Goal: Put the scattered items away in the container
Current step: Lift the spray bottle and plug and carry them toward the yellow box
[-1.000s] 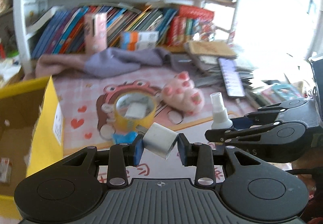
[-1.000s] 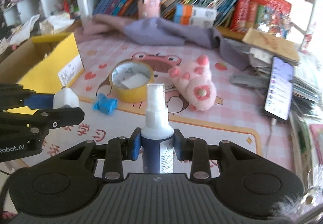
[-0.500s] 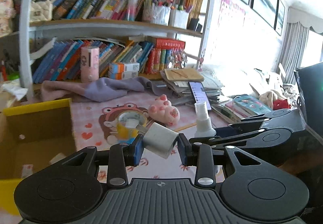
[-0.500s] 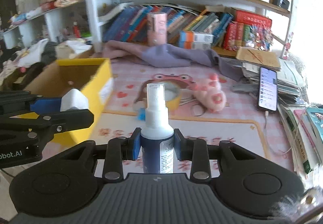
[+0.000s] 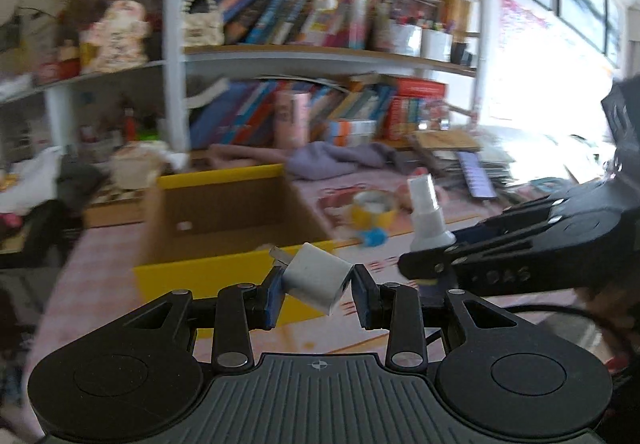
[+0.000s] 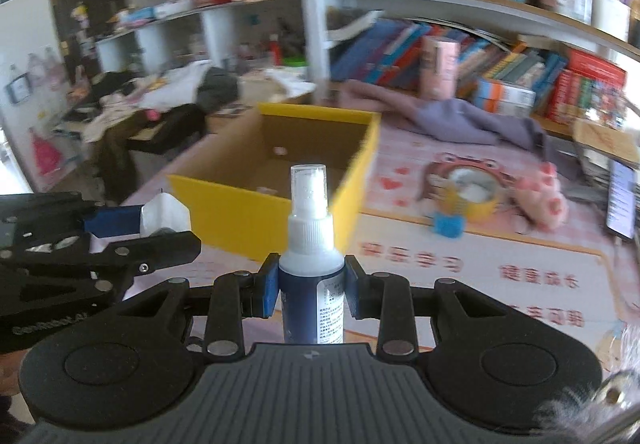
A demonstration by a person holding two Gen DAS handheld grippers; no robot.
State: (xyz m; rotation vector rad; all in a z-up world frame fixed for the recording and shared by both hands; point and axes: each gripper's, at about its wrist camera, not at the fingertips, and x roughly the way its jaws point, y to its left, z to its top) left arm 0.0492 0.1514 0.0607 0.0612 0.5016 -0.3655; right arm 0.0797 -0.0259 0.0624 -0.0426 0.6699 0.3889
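While each gripper clamps charger point(image 5: 316, 278) or spray bottle point(image 6: 311, 268), yellow box point(image 6: 280, 200) holds small scraps

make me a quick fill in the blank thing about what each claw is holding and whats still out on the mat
1. The left claw is shut on a white ____.
2. The right claw grips a spray bottle that stands ____.
3. The open box has a ____ outside.
4. The tape roll lies beside a pink plush ____.

Missing words: charger; upright; yellow; paw
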